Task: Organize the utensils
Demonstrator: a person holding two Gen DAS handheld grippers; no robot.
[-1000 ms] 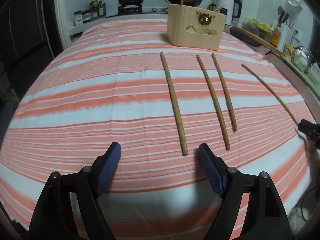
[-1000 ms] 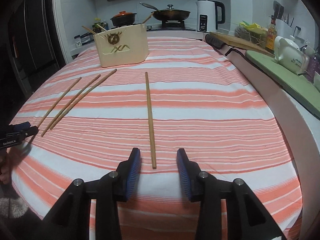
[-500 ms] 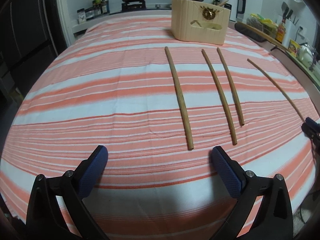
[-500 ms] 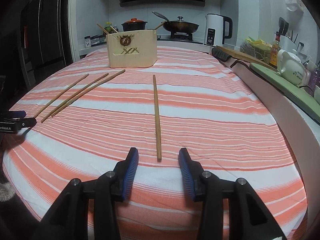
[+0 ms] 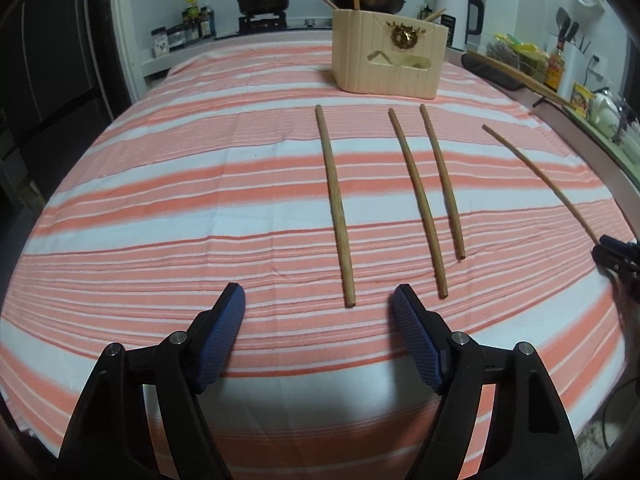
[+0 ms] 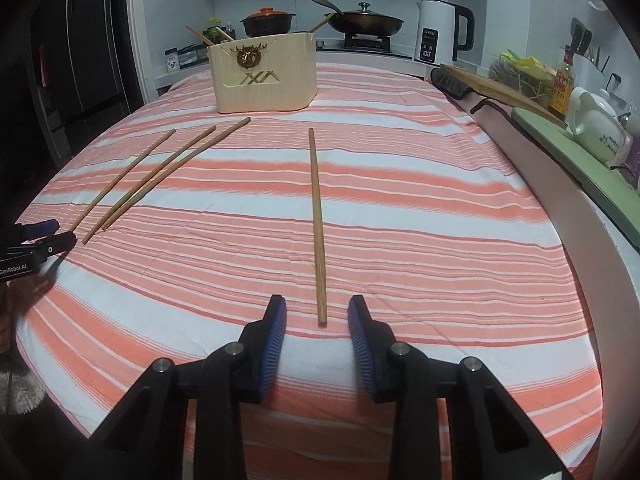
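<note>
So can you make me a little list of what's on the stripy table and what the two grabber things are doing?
surface: striped cloth
loose chopsticks: four, lying flat, apart from one another
chopstick near left hand-held gripper: leftmost chopstick, its near end between the open jaws, not gripped
chopstick near right hand-held gripper: lone chopstick, its near end between the open jaws, not gripped
holder: cream utensil box at the far end, a few chopsticks already inside
</note>
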